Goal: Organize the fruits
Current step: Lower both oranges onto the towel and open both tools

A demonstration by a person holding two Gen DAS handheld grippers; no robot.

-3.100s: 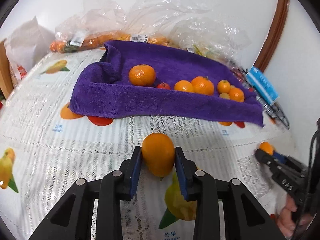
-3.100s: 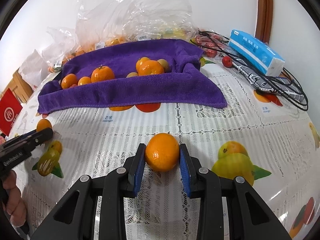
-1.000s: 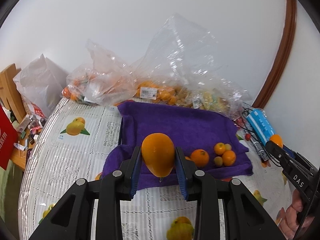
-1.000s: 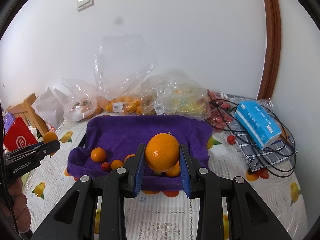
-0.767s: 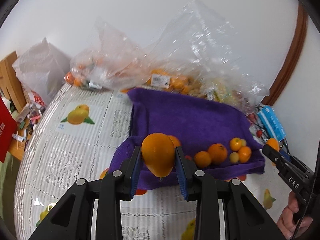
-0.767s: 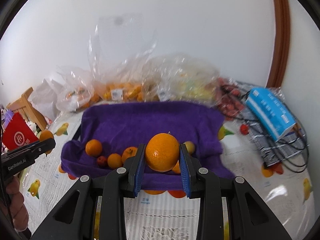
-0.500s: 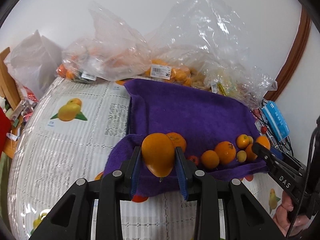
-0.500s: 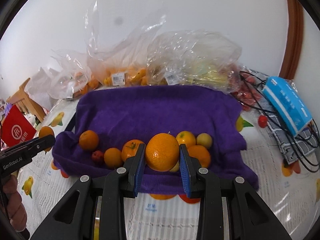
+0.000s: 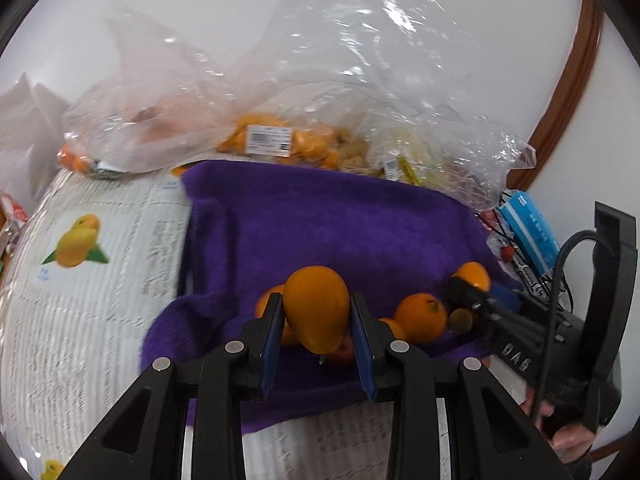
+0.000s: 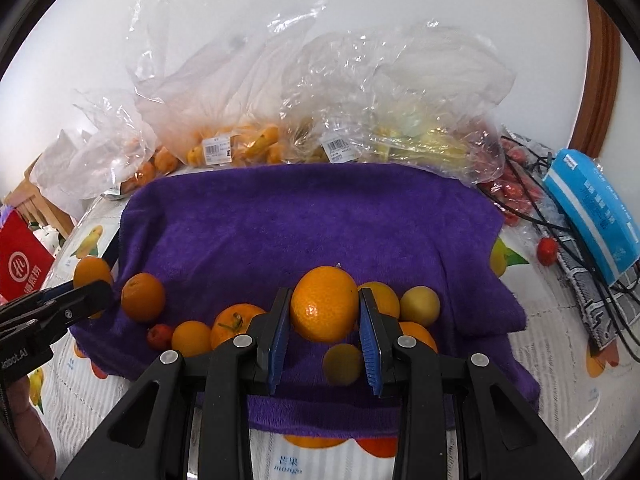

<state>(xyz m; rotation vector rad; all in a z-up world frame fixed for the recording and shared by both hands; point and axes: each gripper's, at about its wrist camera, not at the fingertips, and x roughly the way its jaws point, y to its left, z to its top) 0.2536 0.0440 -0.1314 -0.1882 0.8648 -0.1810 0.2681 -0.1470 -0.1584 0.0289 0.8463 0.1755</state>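
Several oranges (image 10: 143,297) on purple towel (image 10: 304,216), one per tool (image 10: 324,344).

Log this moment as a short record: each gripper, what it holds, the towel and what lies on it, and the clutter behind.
left gripper: shut on an orange, over the towel's near left part
right gripper: shut on an orange, over the towel's near edge
towel: purple, spread on the table, far half bare
fruit on towel: a row of oranges along the near edge, one small red fruit
behind towel: clear bags of fruit against the wall
right of towel: blue box, black cables
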